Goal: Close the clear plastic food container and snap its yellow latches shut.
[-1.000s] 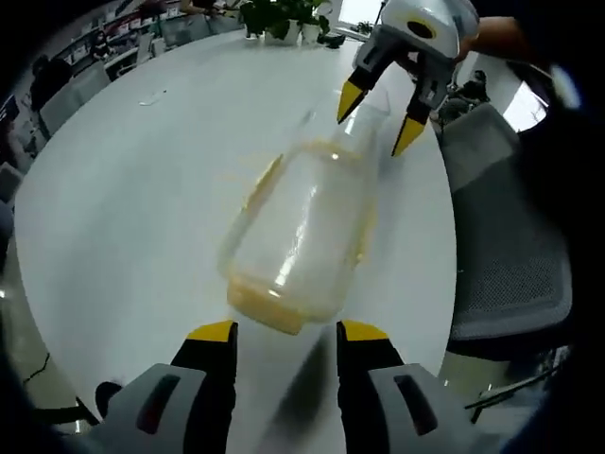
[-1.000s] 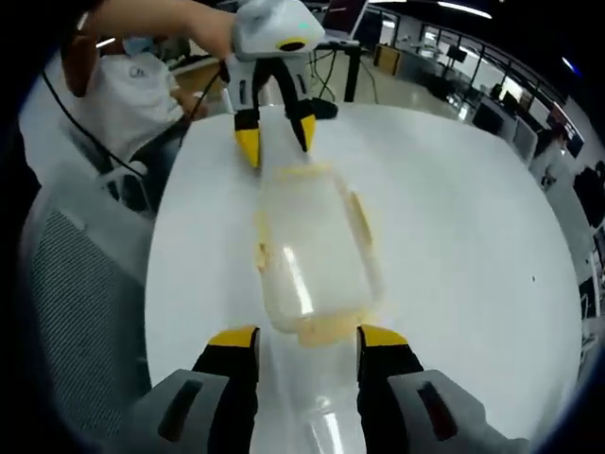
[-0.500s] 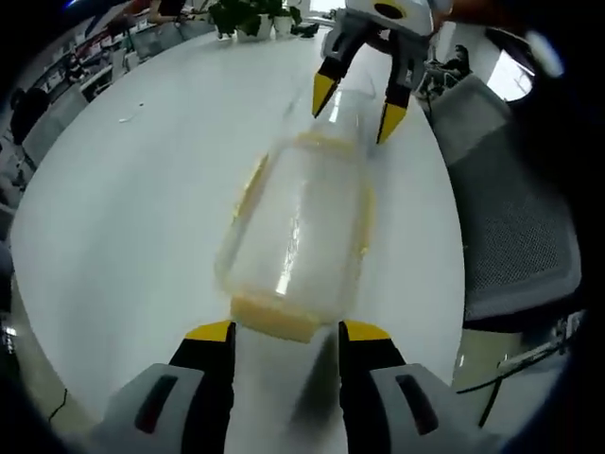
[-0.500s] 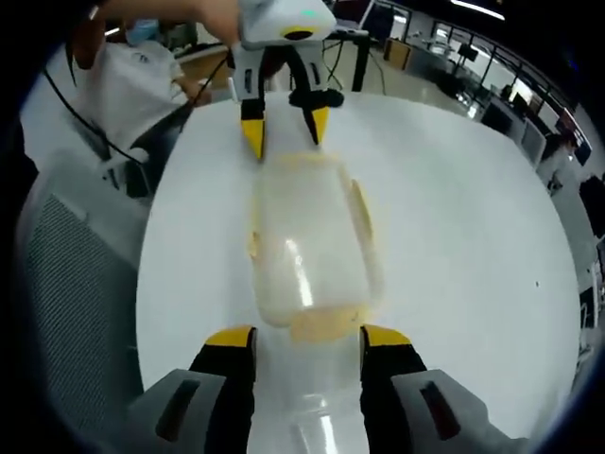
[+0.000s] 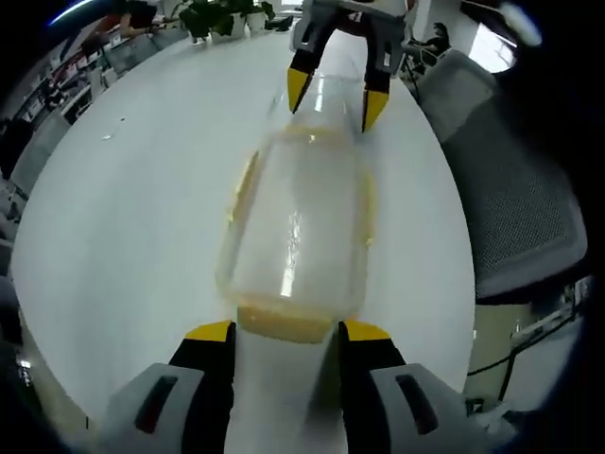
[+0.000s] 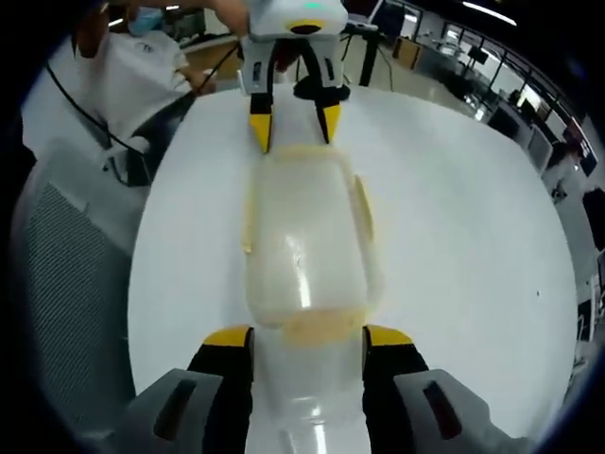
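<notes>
Here, clear empty container point(image 5: 298, 227) on white table point(image 5: 132, 208), between spread fingers of left gripper point(image 5: 280, 331) and right gripper point(image 6: 307, 338).

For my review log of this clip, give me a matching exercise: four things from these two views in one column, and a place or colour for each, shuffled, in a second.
1. clear plastic food container
2. round white table
3. grey mesh office chair
4. green potted plant

A. at the table's far edge
B. beside the table
C. between the two open tools
D. bears the container

Pairs: 1-C, 2-D, 3-B, 4-A
</notes>
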Demonstrator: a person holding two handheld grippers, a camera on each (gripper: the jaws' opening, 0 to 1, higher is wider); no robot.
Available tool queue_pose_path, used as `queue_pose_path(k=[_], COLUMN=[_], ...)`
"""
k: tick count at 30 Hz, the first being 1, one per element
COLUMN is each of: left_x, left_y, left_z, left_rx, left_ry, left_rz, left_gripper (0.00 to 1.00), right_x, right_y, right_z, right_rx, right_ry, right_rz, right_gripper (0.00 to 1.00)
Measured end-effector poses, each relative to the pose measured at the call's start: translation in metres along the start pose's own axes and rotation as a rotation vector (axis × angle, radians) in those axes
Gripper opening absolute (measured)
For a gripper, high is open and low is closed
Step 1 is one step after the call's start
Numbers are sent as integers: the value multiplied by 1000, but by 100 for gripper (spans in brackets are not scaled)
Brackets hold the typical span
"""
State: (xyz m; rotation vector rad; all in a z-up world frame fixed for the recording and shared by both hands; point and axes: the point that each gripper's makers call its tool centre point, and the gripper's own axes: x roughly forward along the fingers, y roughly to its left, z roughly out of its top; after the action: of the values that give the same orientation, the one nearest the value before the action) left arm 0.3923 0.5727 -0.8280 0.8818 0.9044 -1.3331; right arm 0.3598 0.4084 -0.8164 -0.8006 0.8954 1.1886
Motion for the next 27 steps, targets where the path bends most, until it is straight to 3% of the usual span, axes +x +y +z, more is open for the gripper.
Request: queue_pose_path(k=[3, 7, 27], left_x=[1, 3, 11], left_y=[1, -1, -1], left_z=[-4, 0, 2], left_rx=[68, 55, 113], left_ry=[44, 25, 38], left_rz=[-2, -17, -48], left_gripper=[43, 42, 42], right_x=[3, 7, 19], right_y=[-3, -5, -14], right_z=[0, -4, -12], right_rx=[-5, -7, -45], right_ry=[4, 22, 72], right_rz=[-2, 8, 24], right_gripper=[47, 47, 44])
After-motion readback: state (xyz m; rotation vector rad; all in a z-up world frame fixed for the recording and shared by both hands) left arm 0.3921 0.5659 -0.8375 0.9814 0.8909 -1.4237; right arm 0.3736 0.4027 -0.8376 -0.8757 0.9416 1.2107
